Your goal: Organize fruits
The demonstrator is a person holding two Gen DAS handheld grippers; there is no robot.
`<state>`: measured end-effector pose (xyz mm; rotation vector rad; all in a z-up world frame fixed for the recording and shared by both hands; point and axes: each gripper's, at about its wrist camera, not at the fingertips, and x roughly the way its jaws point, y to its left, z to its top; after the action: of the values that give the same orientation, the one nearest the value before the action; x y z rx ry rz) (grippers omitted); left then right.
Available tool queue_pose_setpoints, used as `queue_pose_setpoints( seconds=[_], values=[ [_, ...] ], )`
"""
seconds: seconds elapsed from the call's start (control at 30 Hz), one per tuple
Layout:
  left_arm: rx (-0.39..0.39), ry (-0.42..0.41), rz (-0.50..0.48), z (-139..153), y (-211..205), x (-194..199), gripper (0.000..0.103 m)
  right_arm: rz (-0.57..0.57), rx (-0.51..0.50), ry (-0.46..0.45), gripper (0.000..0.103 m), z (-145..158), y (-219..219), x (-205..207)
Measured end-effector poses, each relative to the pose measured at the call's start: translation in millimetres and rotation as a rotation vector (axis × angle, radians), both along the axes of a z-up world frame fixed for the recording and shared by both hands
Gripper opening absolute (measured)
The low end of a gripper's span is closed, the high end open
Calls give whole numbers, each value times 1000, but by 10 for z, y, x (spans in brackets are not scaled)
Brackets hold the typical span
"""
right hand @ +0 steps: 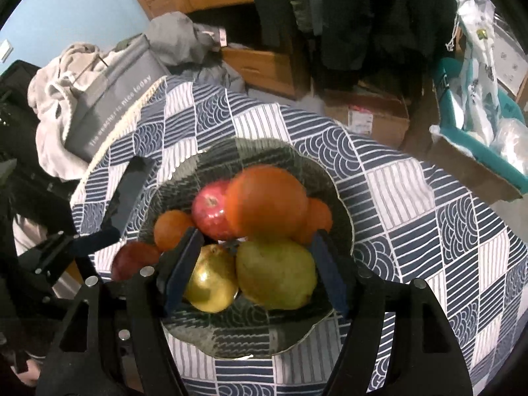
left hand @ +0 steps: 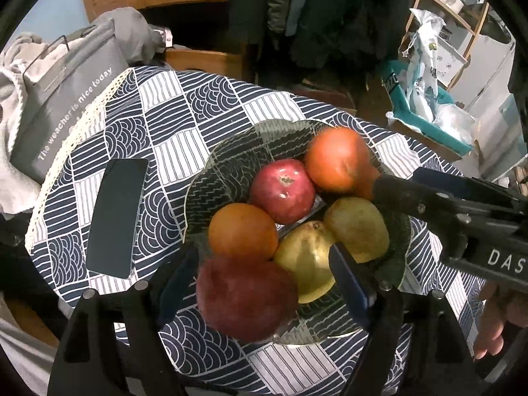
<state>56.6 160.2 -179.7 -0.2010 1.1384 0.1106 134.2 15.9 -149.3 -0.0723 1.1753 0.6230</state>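
Tablecloth [right hand: 412, 198] in a cluttered room bears a fruit bowl [right hand: 343, 211]; both grippers gape, an apple [left hand: 246, 300] between left fingers [left hand: 349, 280], pears [right hand: 274, 277] between right fingers [right hand: 330, 277].

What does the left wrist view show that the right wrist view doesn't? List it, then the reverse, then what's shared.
Left only: the person's hand at the right edge. Right only: the white wall plate on the blue wall. Both: the glass bowl, the fruit in it, the phone, the patterned cloth.
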Motion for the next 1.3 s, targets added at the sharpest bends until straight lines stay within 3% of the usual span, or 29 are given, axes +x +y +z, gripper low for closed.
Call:
queue_pose_setpoints(
  seconds=[0.57,0.8,1.3],
  values=[
    [13,-90,-14,413,-66,-125,82,-43,-23,-56,72,252,-203,-113],
    [36,-118,-10,619,-107,-190,85,-89,-66,-142,75,536,-361,-203],
    [111,-259,-53,1210,-348,-374,88,-151,-134,-330,81,1151,-686,-524]
  ],
)
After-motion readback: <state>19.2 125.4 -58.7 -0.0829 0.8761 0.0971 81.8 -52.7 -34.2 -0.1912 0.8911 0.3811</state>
